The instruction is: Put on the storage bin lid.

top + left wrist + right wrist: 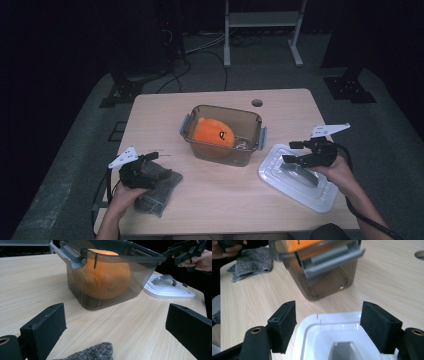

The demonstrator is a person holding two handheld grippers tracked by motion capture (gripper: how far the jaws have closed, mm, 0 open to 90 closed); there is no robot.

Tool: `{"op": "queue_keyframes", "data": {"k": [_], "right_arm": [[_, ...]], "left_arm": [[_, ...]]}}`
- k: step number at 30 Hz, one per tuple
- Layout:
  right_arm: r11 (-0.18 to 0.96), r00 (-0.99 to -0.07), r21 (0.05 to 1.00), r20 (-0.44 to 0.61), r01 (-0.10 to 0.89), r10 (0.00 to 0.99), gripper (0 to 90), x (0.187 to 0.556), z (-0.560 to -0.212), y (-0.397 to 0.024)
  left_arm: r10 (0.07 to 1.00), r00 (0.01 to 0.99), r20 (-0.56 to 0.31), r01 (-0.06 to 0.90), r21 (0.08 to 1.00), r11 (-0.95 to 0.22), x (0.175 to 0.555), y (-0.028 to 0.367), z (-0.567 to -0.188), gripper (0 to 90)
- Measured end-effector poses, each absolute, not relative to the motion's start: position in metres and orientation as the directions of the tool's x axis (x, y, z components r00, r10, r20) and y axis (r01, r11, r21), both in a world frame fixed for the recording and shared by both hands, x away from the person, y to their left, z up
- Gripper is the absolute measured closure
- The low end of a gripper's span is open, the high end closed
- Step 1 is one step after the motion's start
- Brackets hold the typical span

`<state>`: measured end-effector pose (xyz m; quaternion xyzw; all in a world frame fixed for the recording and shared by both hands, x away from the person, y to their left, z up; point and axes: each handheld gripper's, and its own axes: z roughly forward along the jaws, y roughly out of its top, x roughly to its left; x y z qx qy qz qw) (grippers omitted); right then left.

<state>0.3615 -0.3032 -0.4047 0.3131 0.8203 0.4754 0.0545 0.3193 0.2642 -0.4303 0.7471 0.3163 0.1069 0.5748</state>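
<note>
A white lid (295,176) with a grey handle (300,174) lies flat near the surface's (165,107) front right corner. The right tongs (291,152) hover just above it, jaws wide apart and holding nothing. Beside the lid, mid-surface, stands a clear box (222,134) containing an orange plush (214,131). Near the front left corner, the left tongs (152,161) sit open and empty over a grey cloth (162,190).

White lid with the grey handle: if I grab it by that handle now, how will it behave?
The white lid looks like thin moulded plastic, so probably light and fairly stiff. It lies flat on the table, so tipping seems unlikely. Its glossy surface may slide if nudged; the raised grey handle between the right gripper's open jaws seems the surest hold.
</note>
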Motion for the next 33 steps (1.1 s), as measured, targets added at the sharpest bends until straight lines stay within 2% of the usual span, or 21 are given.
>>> {"op": "queue_keyframes", "data": {"k": [21, 33], "right_arm": [[0.315, -0.745, 0.807, 0.215, 0.5, 0.632, 30.2, 0.338, -0.45, -0.336], [0.327, -0.742, 0.809, 0.188, 0.488, 0.644, 42.5, 0.331, -0.463, -0.337]], "left_arm": [[0.598, 0.775, -0.202, 0.349, 0.927, -0.139, 0.319, 0.265, -0.43, 2.5], [0.6, 0.774, -0.203, 0.352, 0.925, -0.142, 0.319, 0.266, -0.43, 2.5]]}}
